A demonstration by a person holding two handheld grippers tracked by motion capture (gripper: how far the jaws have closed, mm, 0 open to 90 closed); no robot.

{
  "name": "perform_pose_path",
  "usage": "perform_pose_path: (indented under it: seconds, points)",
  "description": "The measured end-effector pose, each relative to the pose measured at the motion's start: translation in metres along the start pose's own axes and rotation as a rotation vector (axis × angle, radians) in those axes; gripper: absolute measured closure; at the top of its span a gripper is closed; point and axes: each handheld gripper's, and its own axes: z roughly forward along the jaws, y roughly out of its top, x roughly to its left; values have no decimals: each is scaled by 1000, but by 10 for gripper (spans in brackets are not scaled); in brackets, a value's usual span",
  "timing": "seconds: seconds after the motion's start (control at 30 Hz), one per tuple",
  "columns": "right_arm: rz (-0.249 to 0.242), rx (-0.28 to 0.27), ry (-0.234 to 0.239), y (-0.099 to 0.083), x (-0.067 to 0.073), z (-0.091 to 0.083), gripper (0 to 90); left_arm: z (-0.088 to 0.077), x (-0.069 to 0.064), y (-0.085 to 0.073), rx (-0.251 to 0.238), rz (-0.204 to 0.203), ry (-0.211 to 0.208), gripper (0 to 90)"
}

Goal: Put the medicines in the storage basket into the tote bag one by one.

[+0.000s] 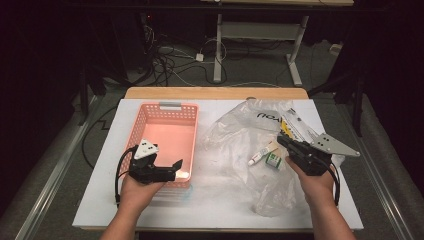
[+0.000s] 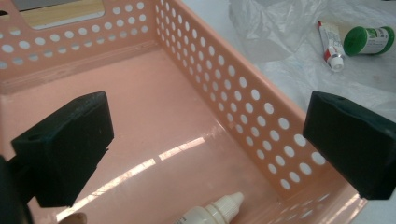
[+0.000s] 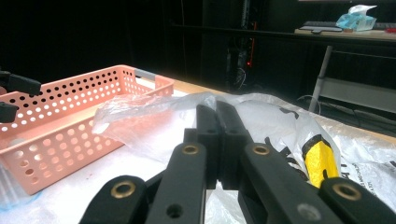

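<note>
Nearest the person, the left tongs [image 1: 176, 167] stand open and empty over the near end of the pink perforated basket [image 1: 150, 121], where a small dropper bottle [image 2: 212, 212] lies, while the right tongs [image 1: 281, 141] are closed on the clear plastic bag [image 1: 235, 130] farther across the white desk [image 1: 210, 205].

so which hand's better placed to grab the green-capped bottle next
Right, probably. The right claw sits just beside the green-capped bottle on the plastic bag, though its jaws are shut. The left claw hangs open over the pink basket, farther off.
</note>
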Motion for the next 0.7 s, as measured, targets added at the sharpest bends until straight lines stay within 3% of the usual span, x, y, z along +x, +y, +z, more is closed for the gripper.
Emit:
perform_pose_path:
  seconds: [0.37, 0.43, 0.53, 0.7]
  points:
    - [-4, 2, 4, -1, 0, 1, 900, -9, 12, -5, -14, -26, 9, 212]
    - [-3, 3, 6, -1, 0, 1, 900, -10, 15, -5, -11, -50, 5, 251]
    - [6, 3, 6, -1, 0, 2, 900, -11, 16, -3, 17, -71, 12, 304]
    - [2, 5, 5, -2, 0, 2, 900, -12, 15, 1, 97, -43, 25, 455]
